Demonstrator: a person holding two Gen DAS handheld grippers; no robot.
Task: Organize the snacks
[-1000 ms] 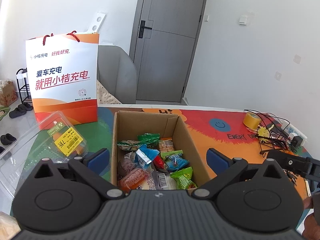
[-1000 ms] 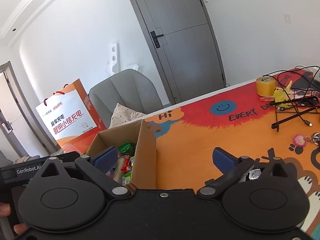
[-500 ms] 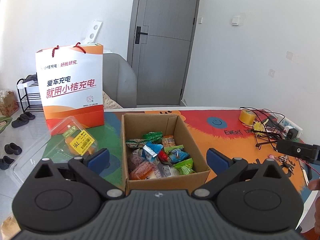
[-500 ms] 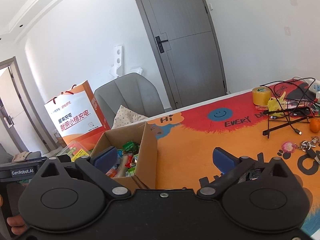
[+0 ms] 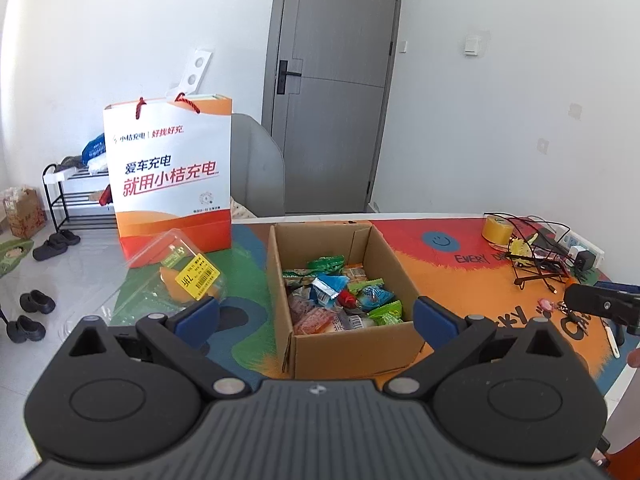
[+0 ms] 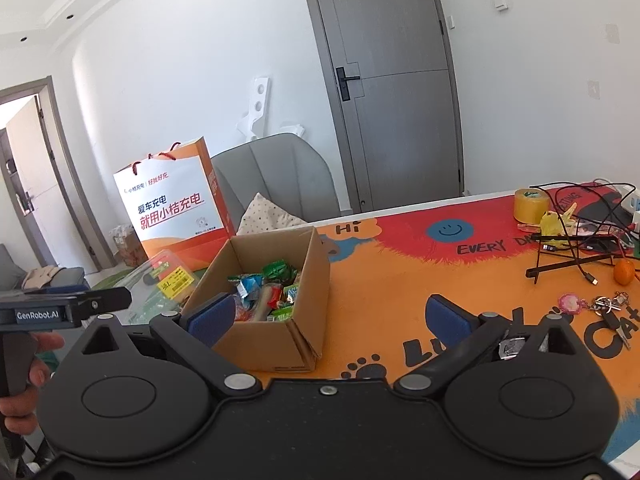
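Note:
An open cardboard box stands on the colourful table mat and holds several wrapped snacks. My left gripper is open and empty, held above and in front of the box. My right gripper is open and empty, to the right of the box and above the mat. A clear plastic clamshell with a yellow label lies left of the box.
An orange and white paper bag stands behind the clamshell. A tape roll, cables, a black wire stand, a small orange and keys lie at the right. A grey chair stands behind the table.
Both grippers have pulled back and risen from the box, so it looks smaller and farther. Both stay open and empty.

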